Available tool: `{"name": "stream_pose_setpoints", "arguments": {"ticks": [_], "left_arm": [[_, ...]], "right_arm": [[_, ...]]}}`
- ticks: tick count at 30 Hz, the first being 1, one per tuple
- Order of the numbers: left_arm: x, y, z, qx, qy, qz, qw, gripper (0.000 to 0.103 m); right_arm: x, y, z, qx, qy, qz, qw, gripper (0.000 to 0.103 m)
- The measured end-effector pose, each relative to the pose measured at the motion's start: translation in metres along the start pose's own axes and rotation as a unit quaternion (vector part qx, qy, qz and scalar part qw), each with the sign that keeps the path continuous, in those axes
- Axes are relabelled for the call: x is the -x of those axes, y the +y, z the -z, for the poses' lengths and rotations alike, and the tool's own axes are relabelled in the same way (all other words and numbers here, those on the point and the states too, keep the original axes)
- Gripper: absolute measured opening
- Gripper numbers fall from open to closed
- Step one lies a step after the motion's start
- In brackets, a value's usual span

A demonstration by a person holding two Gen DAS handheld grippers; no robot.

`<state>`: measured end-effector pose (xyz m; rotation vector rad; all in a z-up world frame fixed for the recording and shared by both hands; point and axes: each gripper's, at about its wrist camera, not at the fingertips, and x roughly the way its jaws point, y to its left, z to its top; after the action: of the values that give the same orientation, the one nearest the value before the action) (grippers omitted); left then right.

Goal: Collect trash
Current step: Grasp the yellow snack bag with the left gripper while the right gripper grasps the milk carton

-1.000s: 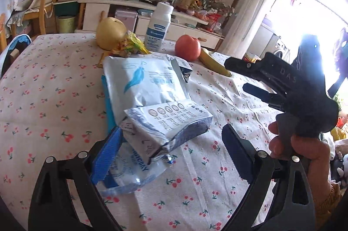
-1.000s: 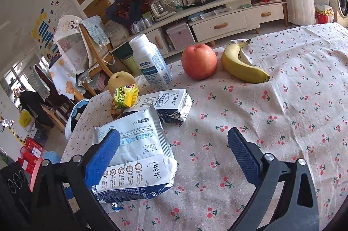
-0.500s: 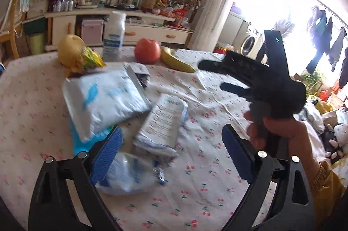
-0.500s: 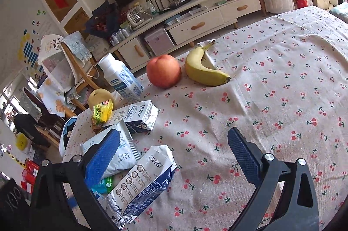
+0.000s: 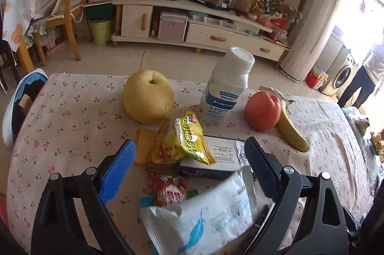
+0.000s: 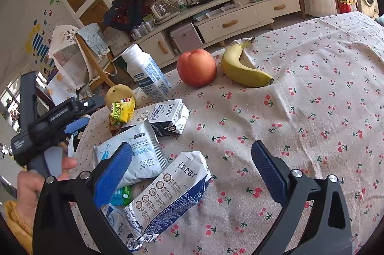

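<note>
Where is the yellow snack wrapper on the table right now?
In the left wrist view, the yellow snack wrapper lies mid-table, just in front of the yellow pear, resting partly on a flattened milk carton.

Since one second ago we moved our left gripper forward over the pile; the yellow crinkled snack wrapper now lies between its open fingers. The crushed white and blue milk carton has dropped off the flat white pouch onto the cherry-print tablecloth.
</note>
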<state>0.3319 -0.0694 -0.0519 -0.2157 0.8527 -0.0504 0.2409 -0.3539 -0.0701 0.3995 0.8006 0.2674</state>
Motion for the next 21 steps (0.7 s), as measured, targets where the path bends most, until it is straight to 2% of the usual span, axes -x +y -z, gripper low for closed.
{"name": "stream_pose_setpoints", "arguments": {"ticks": [4,6,8,10,12,15,21], "left_arm": [[-0.031,-0.005,-0.005,-0.014,0.034,-0.015,0.9992,0.087],[-0.043,-0.005,-0.005,-0.02,0.05,-0.029,0.9981,0.067],[-0.053,0.001,-0.005,-0.007,0.062,-0.042,0.9971,0.058],[-0.056,0.005,-0.003,0.001,0.061,-0.033,0.9976,0.057],[-0.055,0.005,-0.002,-0.003,0.058,-0.032,0.9978,0.049],[-0.051,0.006,0.003,-0.009,0.054,-0.03,0.9981,0.044],[-0.032,0.015,0.02,0.006,0.053,-0.009,0.9985,0.042]], "right_arm": [[-0.004,0.002,0.0,0.004,0.005,-0.004,1.0,0.098],[-0.007,0.001,0.0,0.003,0.009,-0.005,1.0,0.098],[-0.008,0.001,0.001,0.004,0.013,-0.006,1.0,0.098],[-0.009,0.003,0.002,0.008,0.017,-0.004,1.0,0.098],[-0.011,0.006,0.003,0.015,0.025,-0.003,1.0,0.098],[-0.018,0.011,0.008,0.027,0.047,-0.005,0.999,0.098],[-0.024,0.022,0.016,0.055,0.071,-0.014,0.996,0.098]]}}
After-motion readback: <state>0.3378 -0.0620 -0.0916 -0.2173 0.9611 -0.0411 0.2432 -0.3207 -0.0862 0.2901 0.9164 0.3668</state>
